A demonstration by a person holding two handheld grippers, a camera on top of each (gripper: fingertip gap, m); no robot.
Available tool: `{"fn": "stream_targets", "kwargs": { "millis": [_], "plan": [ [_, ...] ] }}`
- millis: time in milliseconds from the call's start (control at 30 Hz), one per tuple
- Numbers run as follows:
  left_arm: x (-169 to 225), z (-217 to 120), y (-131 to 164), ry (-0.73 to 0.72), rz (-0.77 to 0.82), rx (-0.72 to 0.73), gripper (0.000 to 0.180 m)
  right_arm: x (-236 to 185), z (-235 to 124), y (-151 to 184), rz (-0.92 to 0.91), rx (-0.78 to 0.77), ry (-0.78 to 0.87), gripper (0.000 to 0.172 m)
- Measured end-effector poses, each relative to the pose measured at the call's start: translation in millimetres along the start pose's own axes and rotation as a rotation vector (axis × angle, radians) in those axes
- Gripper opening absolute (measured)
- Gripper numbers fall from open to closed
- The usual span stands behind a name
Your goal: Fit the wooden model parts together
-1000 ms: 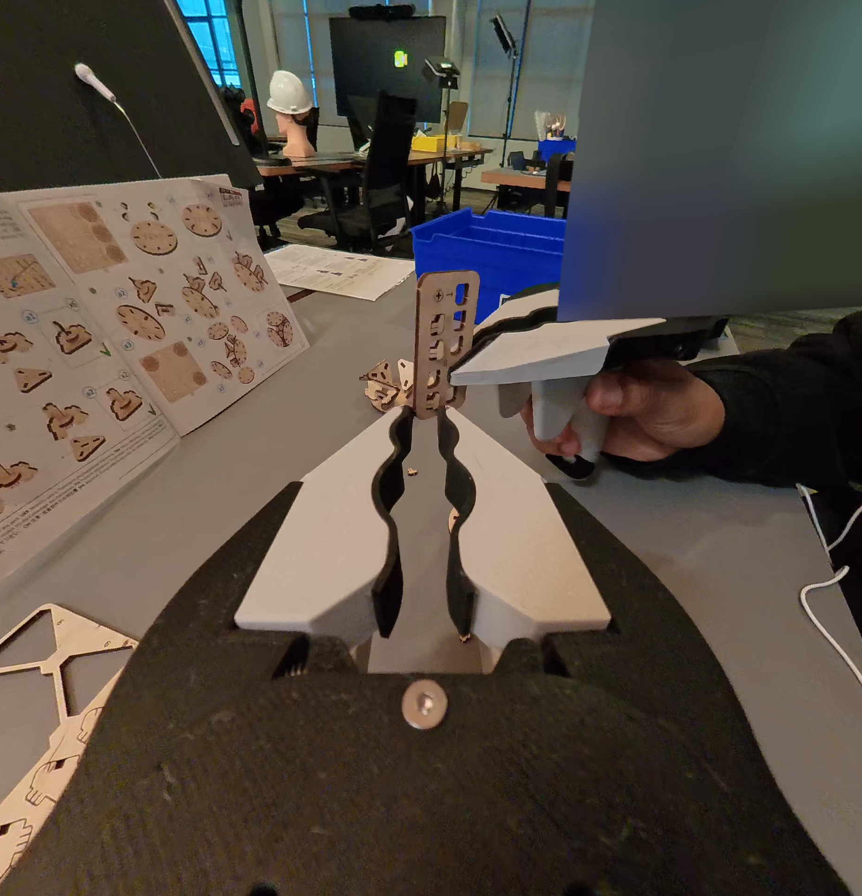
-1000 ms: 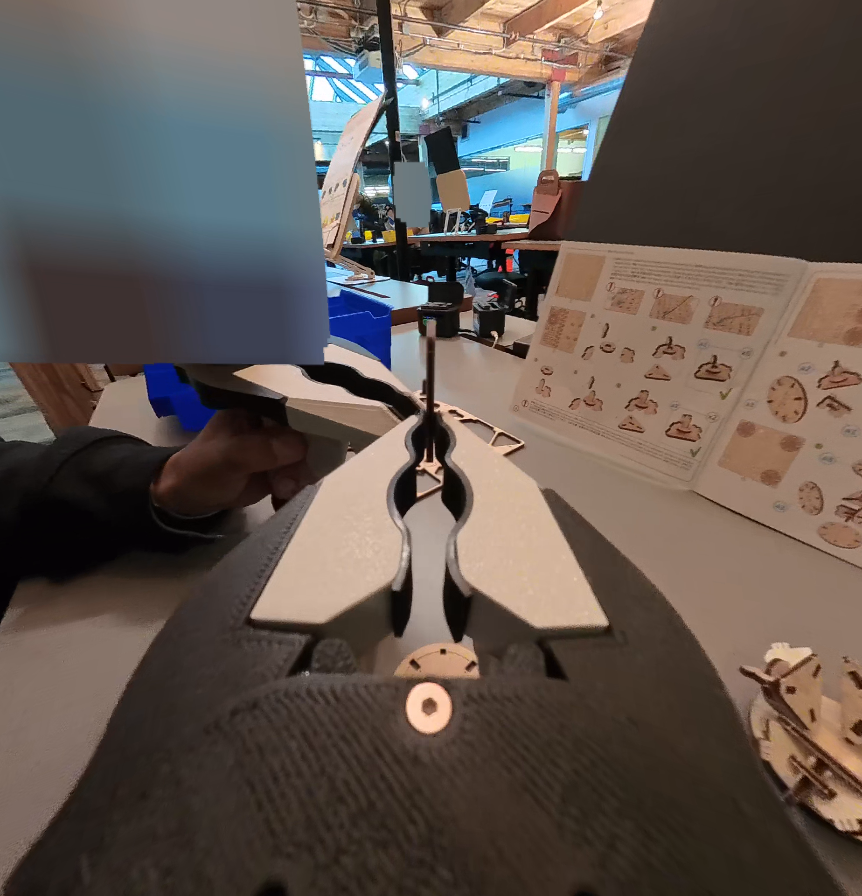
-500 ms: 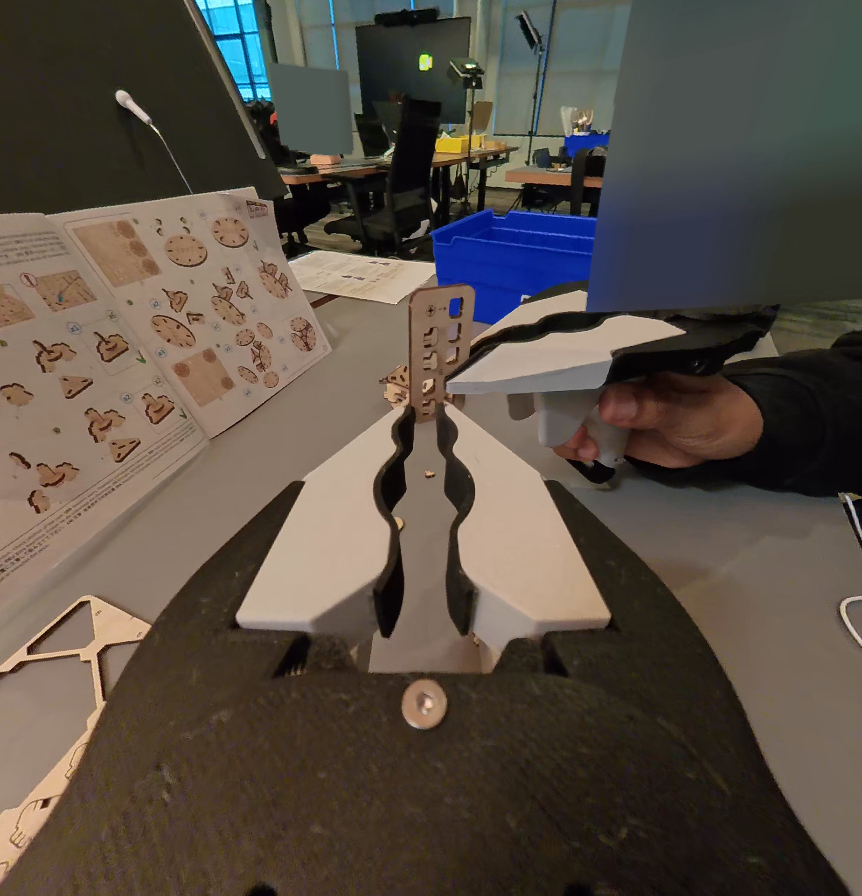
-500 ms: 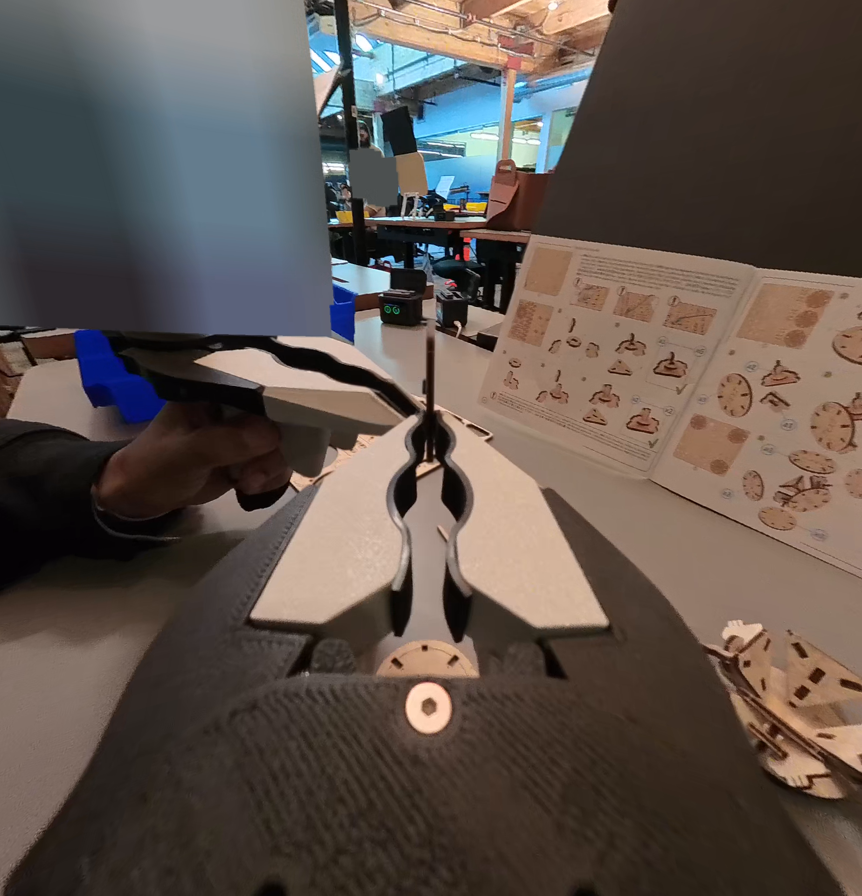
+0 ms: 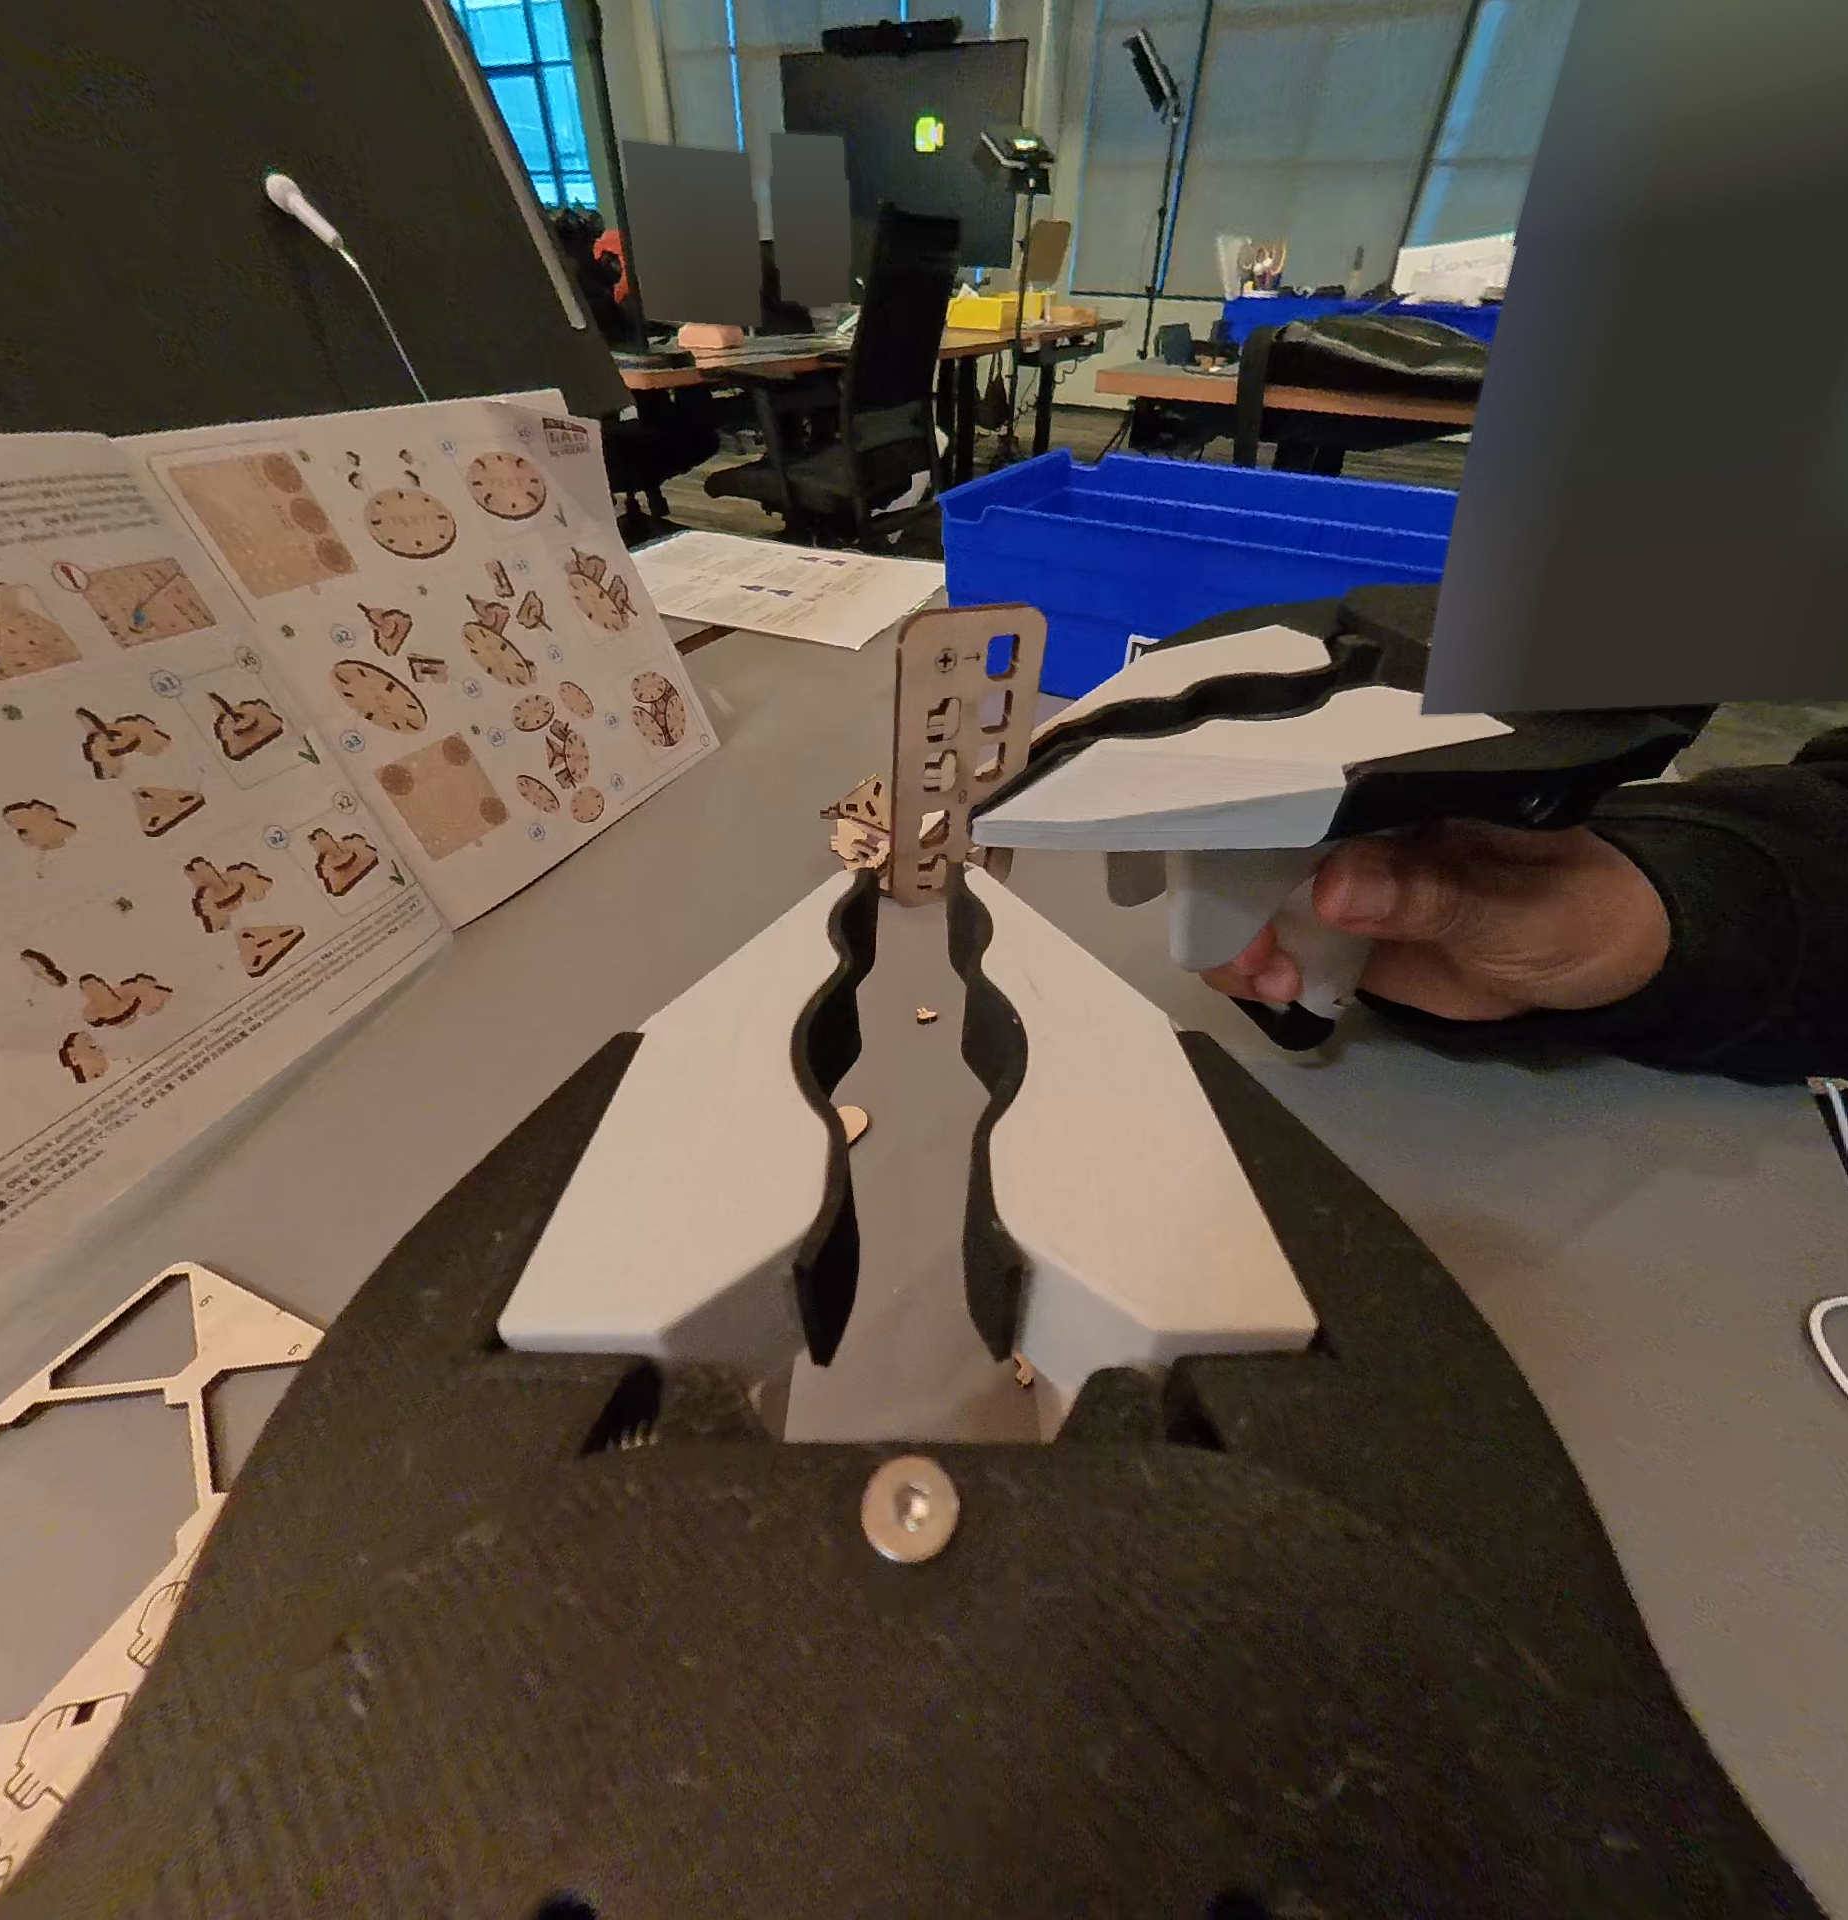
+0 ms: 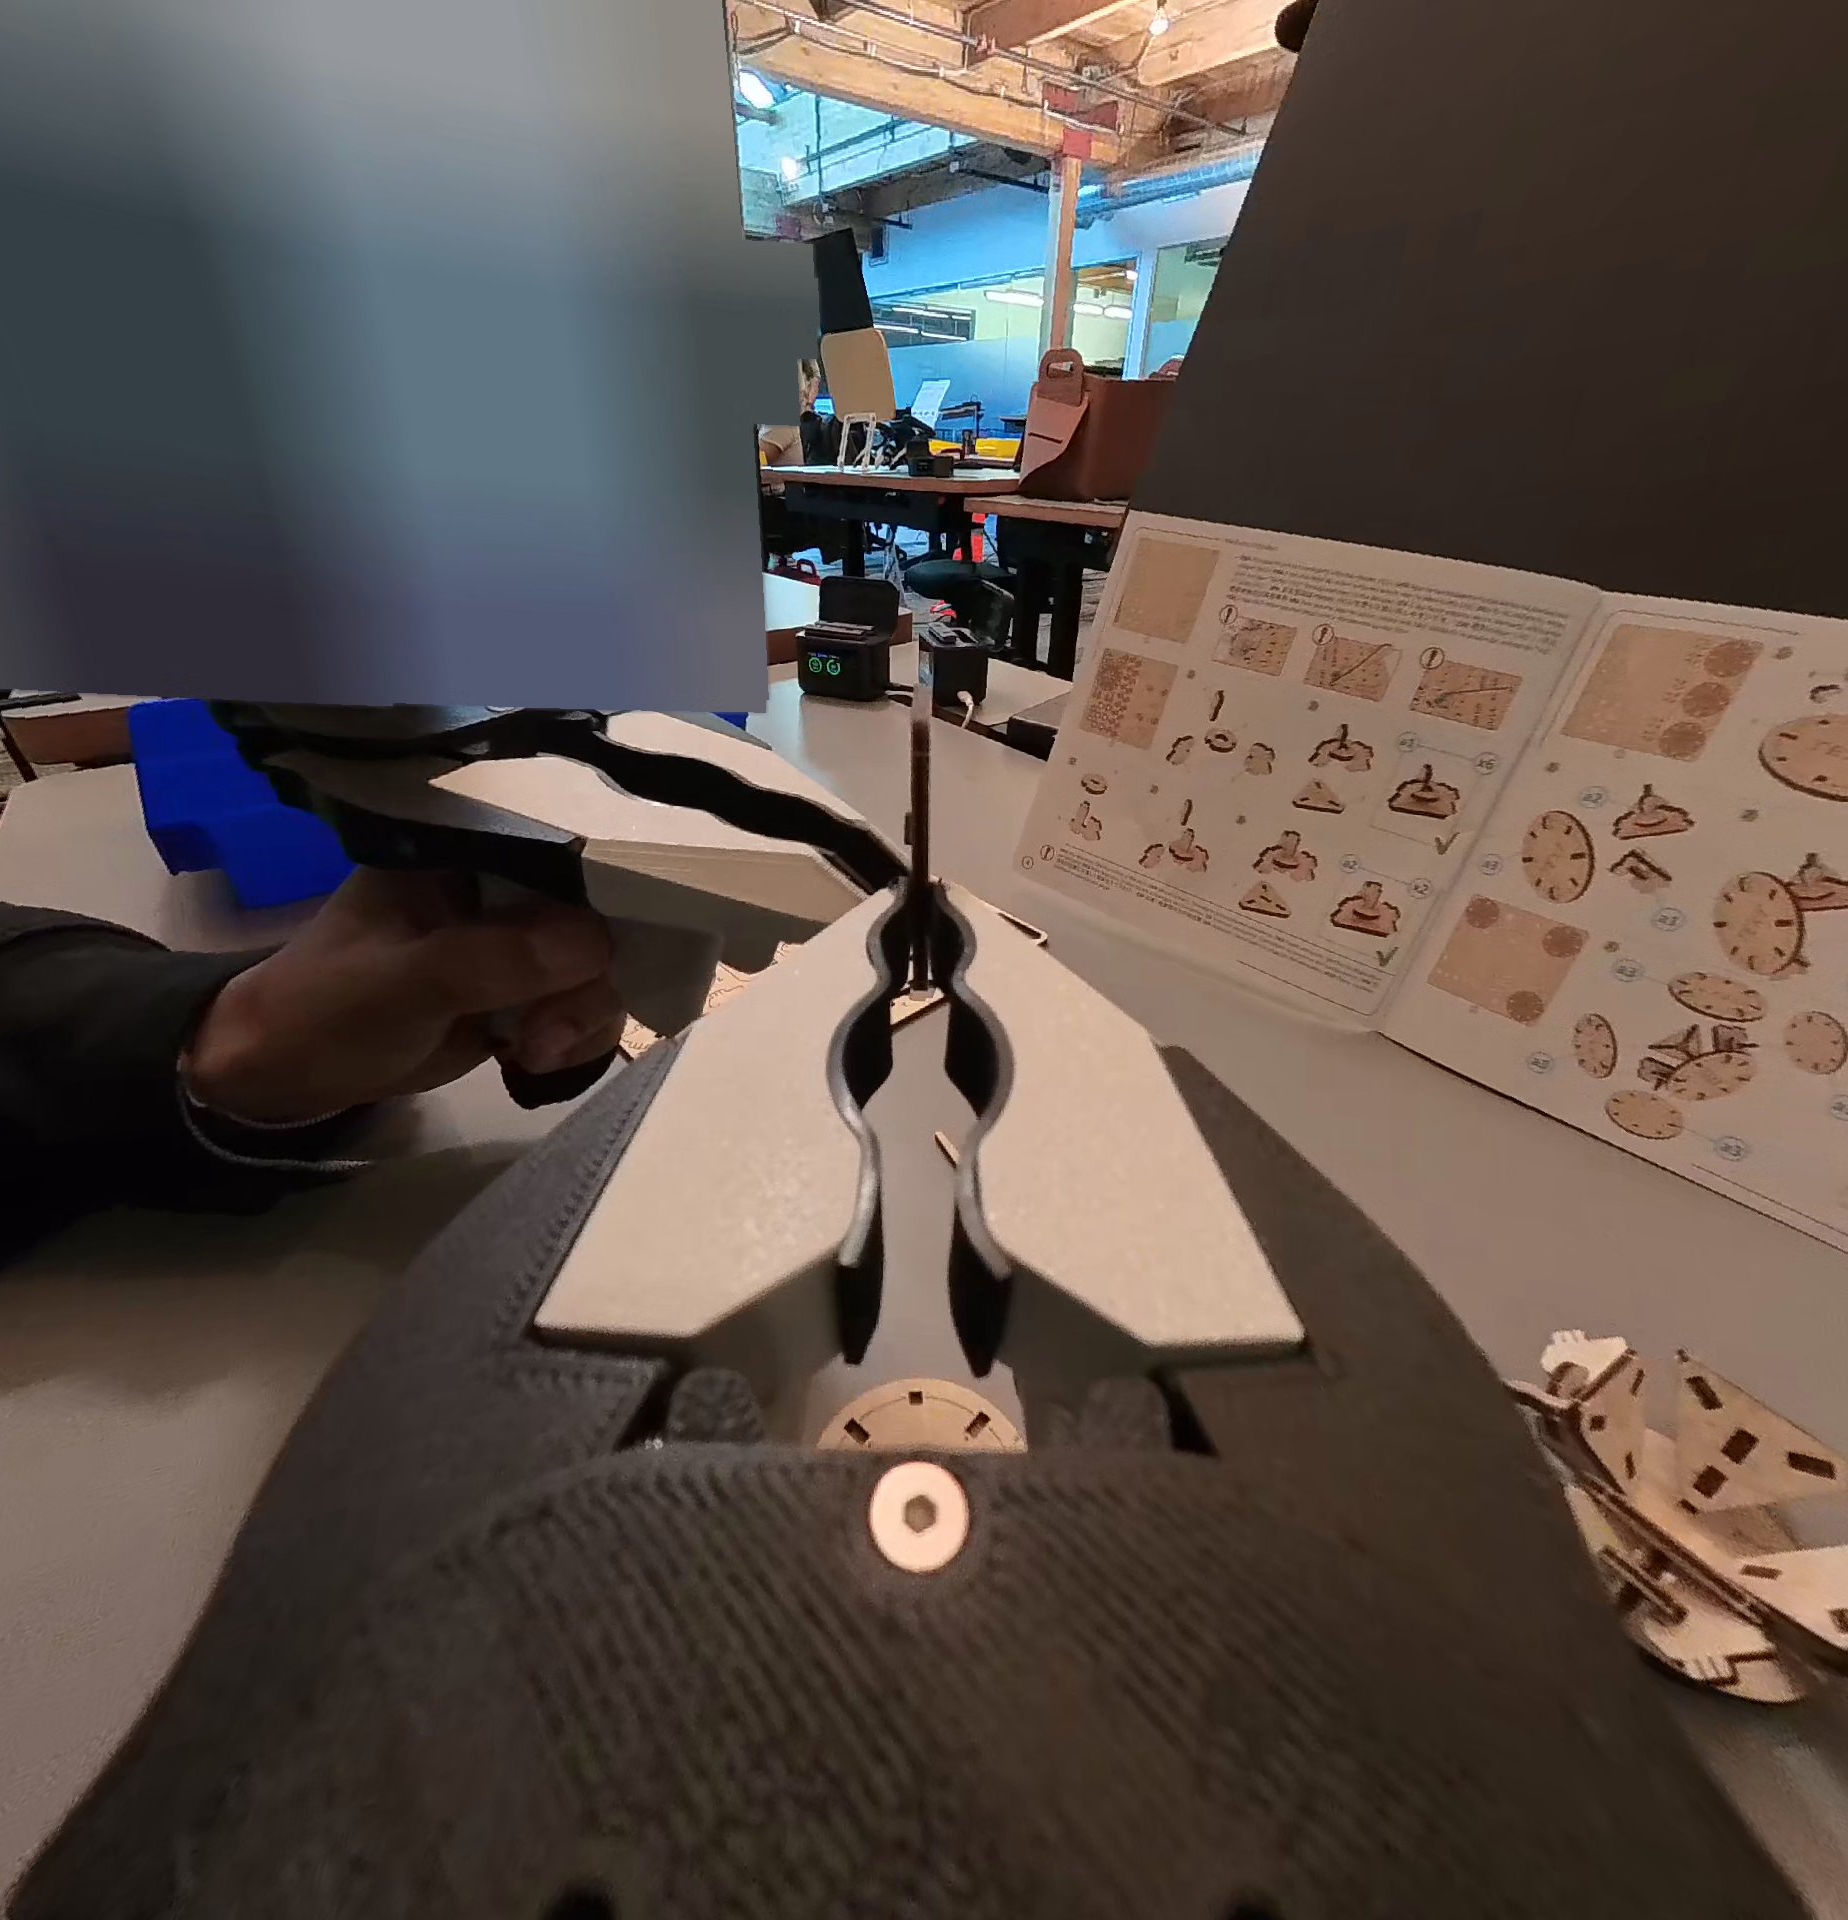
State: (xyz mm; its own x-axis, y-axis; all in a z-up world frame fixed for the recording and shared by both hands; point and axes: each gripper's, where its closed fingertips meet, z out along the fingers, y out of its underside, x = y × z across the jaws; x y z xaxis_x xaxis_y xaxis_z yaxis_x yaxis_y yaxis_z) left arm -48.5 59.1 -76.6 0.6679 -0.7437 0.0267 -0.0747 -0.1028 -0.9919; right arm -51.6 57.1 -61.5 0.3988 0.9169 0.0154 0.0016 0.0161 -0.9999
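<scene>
A thin wooden strip (image 5: 920, 727) with small cut-out shapes stands upright in front of me. My left gripper (image 5: 912, 894) has its jaws around the strip's lower end, with a small gap showing beside the left pad, so it is open. My right gripper (image 5: 987, 821) reaches in from the right, held by a hand (image 5: 1471, 925), and its tips pinch the strip's right edge. In the right wrist view the strip (image 6: 918, 790) shows edge-on, clamped between my right gripper's (image 6: 920, 925) tips. My left gripper (image 6: 878, 873) meets it from the left.
An open instruction booklet (image 5: 276, 727) leans at the left, and also shows in the right wrist view (image 6: 1522, 831). A blue bin (image 5: 1211, 561) stands behind. A punched-out wooden sheet (image 5: 120, 1403) lies at near left. A part-built wooden model (image 6: 1709, 1507) and a wooden disc (image 6: 915, 1418) lie near my right gripper. About 11 cm separates my left fingertips from the wooden disc (image 6: 915, 1418).
My left gripper's jaws have widened and let go of the strip. My right gripper stays clamped on it. Both grippers have shifted slightly with the strip still upright.
</scene>
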Motion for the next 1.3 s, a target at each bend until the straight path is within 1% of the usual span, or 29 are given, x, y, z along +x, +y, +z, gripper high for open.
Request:
{"fn": "stream_targets", "kwargs": {
  "millis": [700, 933, 967, 1000, 1033, 1067, 1133, 1233, 1267, 1300],
  "plan": [
    [-2, 1, 2, 0.018, -0.059, -0.043, 0.008, 2, 2, 6, 0.002, -0.03, -0.007, 0.0],
    [0, 0, 2, 0.043, -0.068, -0.061, 0.008, 2, 1, 6, 0.05, -0.034, -0.043, 0.0],
    [0, 0, 2, 0.048, -0.074, -0.063, 0.007, 3, 0, 6, 0.056, -0.032, -0.048, 0.0],
    [-3, -1, 3, 0.034, -0.081, -0.068, 0.0, 7, -1, 4, 0.062, -0.022, -0.032, 0.0],
    [-2, -3, 2, 0.05, -0.078, -0.063, 0.0, 16, -3, 3, 0.057, -0.019, 0.007, 0.0],
    [0, -4, -2, 0.07, -0.094, -0.045, 0.0, 20, -4, 2, 0.058, -0.022, 0.008, 0.0],
    [5, -6, -10, 0.099, -0.133, 0.003, 0.0, 19, -3, 5, 0.119, -0.021, -0.022, 0.0],
    [-5, -6, -6, 0.042, -0.107, -0.006, 0.0, 16, -1, 8, 0.133, -0.029, -0.031, 0.0],
    [-9, -6, -5, 0.025, -0.107, -0.012, 0.006, 17, -2, 7, 0.124, -0.024, -0.027, 0.0],
    [-10, -5, -3, 0.024, -0.113, -0.018, 0.018, 16, -2, 5, 0.121, -0.019, -0.029, 0.0]
  ]
}}
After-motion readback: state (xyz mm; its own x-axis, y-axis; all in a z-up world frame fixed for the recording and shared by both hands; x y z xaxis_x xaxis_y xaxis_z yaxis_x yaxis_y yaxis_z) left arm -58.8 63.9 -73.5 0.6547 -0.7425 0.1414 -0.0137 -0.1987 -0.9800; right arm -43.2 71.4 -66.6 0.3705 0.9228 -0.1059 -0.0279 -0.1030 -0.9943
